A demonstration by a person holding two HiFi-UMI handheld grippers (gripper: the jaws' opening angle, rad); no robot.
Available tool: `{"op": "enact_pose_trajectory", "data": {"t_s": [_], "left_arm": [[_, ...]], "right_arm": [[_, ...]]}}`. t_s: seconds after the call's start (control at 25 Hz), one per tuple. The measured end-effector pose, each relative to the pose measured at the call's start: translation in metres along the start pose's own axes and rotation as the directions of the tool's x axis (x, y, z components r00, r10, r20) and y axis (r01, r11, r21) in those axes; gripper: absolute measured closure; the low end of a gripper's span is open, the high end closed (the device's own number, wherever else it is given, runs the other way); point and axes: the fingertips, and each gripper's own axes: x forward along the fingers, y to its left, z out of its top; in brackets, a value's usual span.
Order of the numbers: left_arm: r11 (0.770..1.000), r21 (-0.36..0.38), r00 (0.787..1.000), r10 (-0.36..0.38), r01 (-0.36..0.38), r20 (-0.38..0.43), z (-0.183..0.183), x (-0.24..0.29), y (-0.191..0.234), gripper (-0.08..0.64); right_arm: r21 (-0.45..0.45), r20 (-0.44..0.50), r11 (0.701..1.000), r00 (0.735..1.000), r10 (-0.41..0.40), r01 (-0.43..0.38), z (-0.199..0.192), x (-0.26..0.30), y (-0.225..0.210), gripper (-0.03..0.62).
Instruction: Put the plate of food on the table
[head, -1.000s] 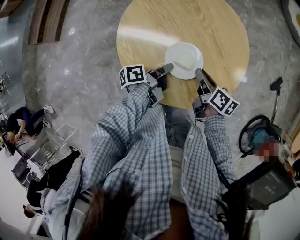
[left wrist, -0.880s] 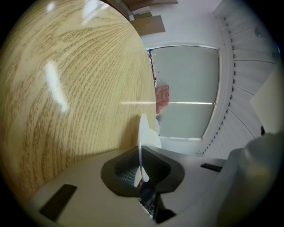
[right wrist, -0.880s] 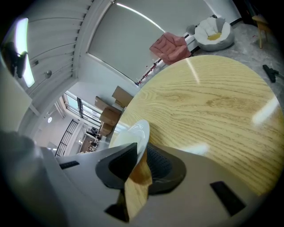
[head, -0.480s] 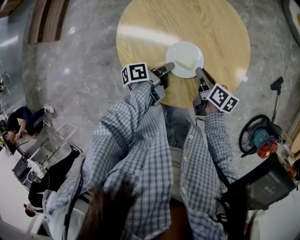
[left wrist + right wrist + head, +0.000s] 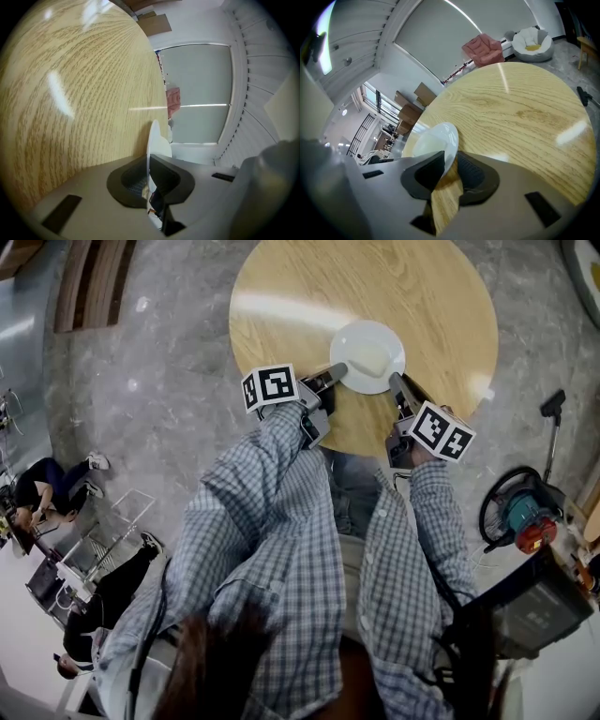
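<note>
A white plate [image 5: 367,354] with a pale portion of food [image 5: 373,360] is over the near part of the round wooden table [image 5: 412,296]. My left gripper [image 5: 336,371] is shut on the plate's left rim. In the left gripper view the plate [image 5: 153,140] stands edge-on between the pads of that gripper [image 5: 149,180]. My right gripper [image 5: 394,382] grips the near right rim. The right gripper view shows the plate [image 5: 436,140] low over the tabletop [image 5: 525,112], its rim between that gripper's [image 5: 449,171] pads. Whether the plate touches the wood I cannot tell.
Grey stone floor surrounds the table. A teal machine with a hose [image 5: 520,512] and a floor tool [image 5: 551,411] stand at the right. Seated people [image 5: 33,488] and a wire rack [image 5: 103,540] are at the left. A pink armchair [image 5: 483,47] stands beyond the table.
The plate and both grippers have shifted slightly left and farther over the table. Both grips look the same.
</note>
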Motion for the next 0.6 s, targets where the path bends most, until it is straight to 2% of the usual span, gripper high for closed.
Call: {"op": "enact_pose_trajectory", "data": {"t_s": [0.12, 0.24, 0.32, 0.36, 0.4, 0.44, 0.52, 0.56, 0.6], "left_arm": [[1.0, 0.003, 1.0, 0.001, -0.001, -0.003, -0.001, 0.003, -0.001, 0.541], [1.0, 0.006, 1.0, 0.001, -0.001, -0.005, -0.001, 0.005, -0.001, 0.541], [1.0, 0.008, 1.0, 0.003, -0.003, -0.005, -0.001, 0.005, -0.001, 0.541], [1.0, 0.007, 1.0, 0.002, -0.002, -0.005, -0.001, 0.005, -0.001, 0.541], [1.0, 0.006, 1.0, 0.001, -0.001, -0.006, -0.001, 0.006, 0.0, 0.541], [1.0, 0.006, 1.0, 0.001, -0.001, -0.008, -0.001, 0.006, -0.001, 0.541], [1.0, 0.007, 1.0, 0.001, -0.001, -0.009, -0.001, 0.006, -0.001, 0.541], [1.0, 0.009, 1.0, 0.001, -0.001, -0.009, -0.001, 0.007, -0.001, 0.541], [1.0, 0.01, 1.0, 0.001, -0.001, -0.01, -0.001, 0.007, -0.001, 0.541]], "right_arm": [[-0.063, -0.022, 0.998, 1.0, 0.008, -0.01, -0.002, -0.002, -0.001, 0.515], [-0.187, -0.038, 0.982, 0.999, -0.003, -0.004, -0.002, -0.006, 0.0, 0.515], [-0.287, -0.03, 0.958, 0.999, -0.022, 0.013, -0.001, -0.01, 0.004, 0.515], [-0.366, -0.024, 0.93, 0.999, -0.042, 0.03, -0.001, -0.013, 0.007, 0.515], [-0.472, -0.023, 0.88, 0.997, -0.07, 0.051, -0.003, -0.016, 0.011, 0.515], [-0.597, -0.025, 0.8, 0.994, -0.105, 0.069, -0.007, -0.019, 0.016, 0.515], [-0.809, -0.036, 0.584, 0.986, -0.161, 0.065, -0.021, -0.021, 0.03, 0.515], [-0.874, -0.042, 0.483, 0.984, -0.173, 0.047, -0.029, -0.021, 0.038, 0.515], [-0.918, -0.048, 0.397, 0.983, -0.177, 0.026, -0.037, -0.02, 0.044, 0.515]]}}
